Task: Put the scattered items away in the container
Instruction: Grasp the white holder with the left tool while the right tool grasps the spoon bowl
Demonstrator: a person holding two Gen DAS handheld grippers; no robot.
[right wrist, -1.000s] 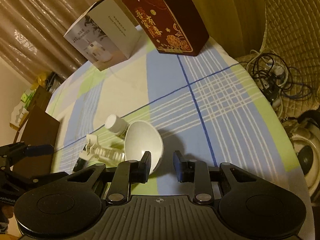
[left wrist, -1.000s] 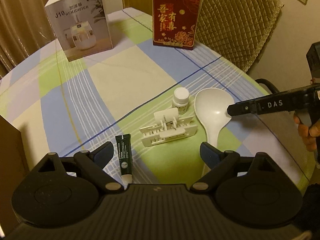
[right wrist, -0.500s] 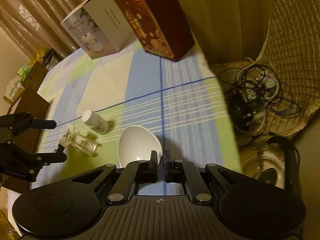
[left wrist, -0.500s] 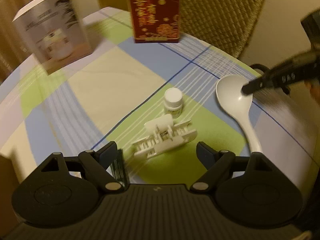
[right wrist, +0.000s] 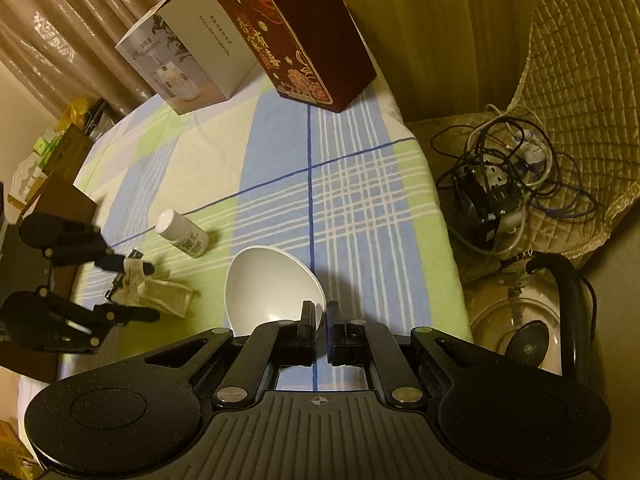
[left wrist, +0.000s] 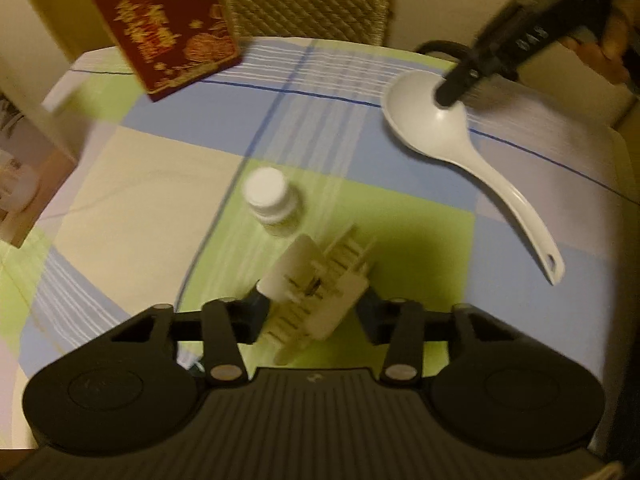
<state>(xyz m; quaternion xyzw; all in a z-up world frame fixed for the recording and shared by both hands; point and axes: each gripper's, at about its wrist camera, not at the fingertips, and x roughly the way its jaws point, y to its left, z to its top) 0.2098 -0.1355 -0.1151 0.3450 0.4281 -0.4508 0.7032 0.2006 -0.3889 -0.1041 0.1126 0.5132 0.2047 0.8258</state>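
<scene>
A white plastic clip [left wrist: 320, 292] lies on the checked tablecloth between the fingers of my left gripper [left wrist: 312, 312]. Its jaws are closing and both pads touch the clip's sides. The right wrist view shows the same clip [right wrist: 164, 292] and left gripper [right wrist: 128, 284] at the left. My right gripper [right wrist: 320, 316] is shut on the rim of a white ladle's [right wrist: 268, 280] bowl. From the left wrist view the ladle [left wrist: 440, 136] points its handle toward me, the right gripper [left wrist: 452, 92] at its bowl. A white pill bottle [left wrist: 272, 204] stands just beyond the clip.
A red gift box [right wrist: 304, 32] and a white humidifier box [right wrist: 188, 56] stand at the table's far side. A brown cardboard box [right wrist: 64, 204] sits at the left edge. Off the right edge are a quilted chair with tangled cables [right wrist: 500, 200] and a kettle [right wrist: 532, 320].
My left gripper came down and rolled over the clip, and its jaws narrowed around it. The right gripper's jaws went from partly open to shut on the ladle's rim.
</scene>
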